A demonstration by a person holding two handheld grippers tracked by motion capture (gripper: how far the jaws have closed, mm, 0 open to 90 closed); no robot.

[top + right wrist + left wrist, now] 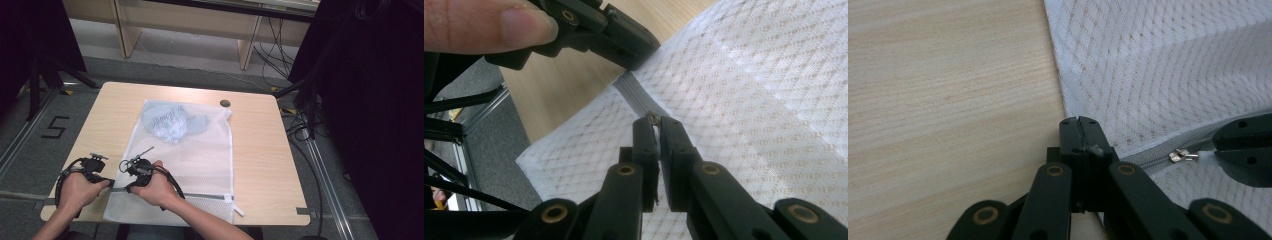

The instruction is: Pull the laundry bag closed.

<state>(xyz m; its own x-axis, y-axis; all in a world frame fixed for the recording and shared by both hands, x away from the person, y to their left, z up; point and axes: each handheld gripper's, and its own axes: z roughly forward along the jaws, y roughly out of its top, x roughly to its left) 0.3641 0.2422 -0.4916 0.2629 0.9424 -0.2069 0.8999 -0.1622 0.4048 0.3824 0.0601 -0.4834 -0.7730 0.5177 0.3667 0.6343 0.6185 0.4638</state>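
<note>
Seen from above: a pale wooden table (250, 145) with a white mesh laundry bag (200, 160) lying flat along its middle, a crumpled light blue garment (172, 122) inside at the far end, a grey zipper (210, 196) running across the near end. Two hands entering from the bottom, both low at the bag's near left corner. Left gripper (1080, 132), in its own view, pressed together on the bag's edge right where the zipper tape ends, a scrap of pale fabric pinched between the jaws. Right gripper (655, 122), in its own view, nearly closed on the small metal zipper pull (1182, 155), a thin slit between the jaws, the pull's tip just peeking out at the top; judged to be pinching it. Likely aim, judged from the pose: sliding the zipper along while the corner is held. Risks from here: pull tab slipping out, being small, smooth and caught only at the jaw tips; slider jamming if loose mesh bunches into the teeth or the pull goes off the zipper's line; thin fabric sliding free of the left grip, letting the whole bag drag across the smooth table instead of the zipper moving; a hard tug straining the mesh at the seam.
</note>
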